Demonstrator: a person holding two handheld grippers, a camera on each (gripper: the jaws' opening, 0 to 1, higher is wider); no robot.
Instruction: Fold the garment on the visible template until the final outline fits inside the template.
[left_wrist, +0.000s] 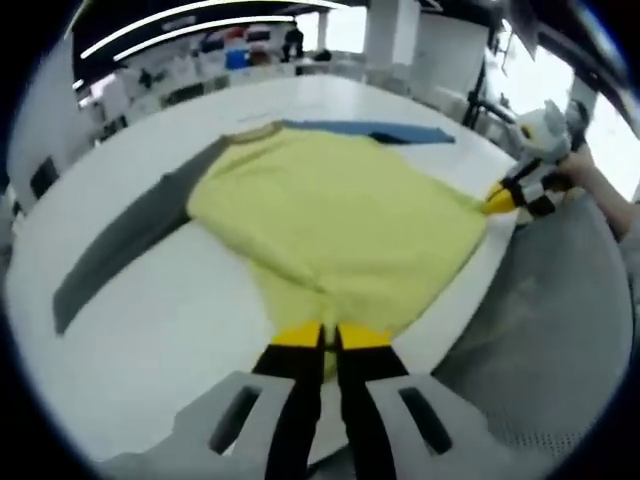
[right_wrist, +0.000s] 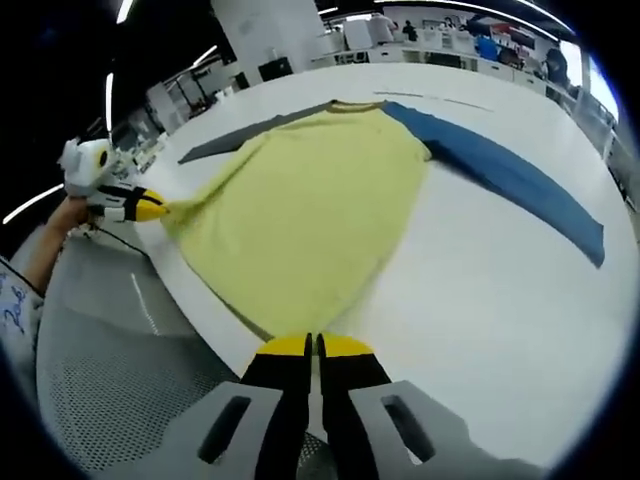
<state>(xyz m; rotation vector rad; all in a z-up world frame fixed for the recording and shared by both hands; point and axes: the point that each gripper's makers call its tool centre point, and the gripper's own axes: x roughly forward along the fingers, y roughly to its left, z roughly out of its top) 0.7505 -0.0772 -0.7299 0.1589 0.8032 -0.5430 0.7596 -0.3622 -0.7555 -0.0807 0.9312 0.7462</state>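
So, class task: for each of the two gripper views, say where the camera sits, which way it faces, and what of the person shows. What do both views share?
Left gripper view: rides on the left gripper, looking along its jaws, shut on the hem of the yellow garment; the grey sleeve lies to the picture's left, and a hand holds the right gripper.
Right gripper view: rides on the right gripper, shut on the same hem; the blue sleeve runs right, and a hand holds the left gripper.
Shared: the garment, the white table, each other's gripper.

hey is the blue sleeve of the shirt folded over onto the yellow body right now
No. In the right gripper view the blue sleeve lies stretched out flat on the white table, off to the side of the yellow body.
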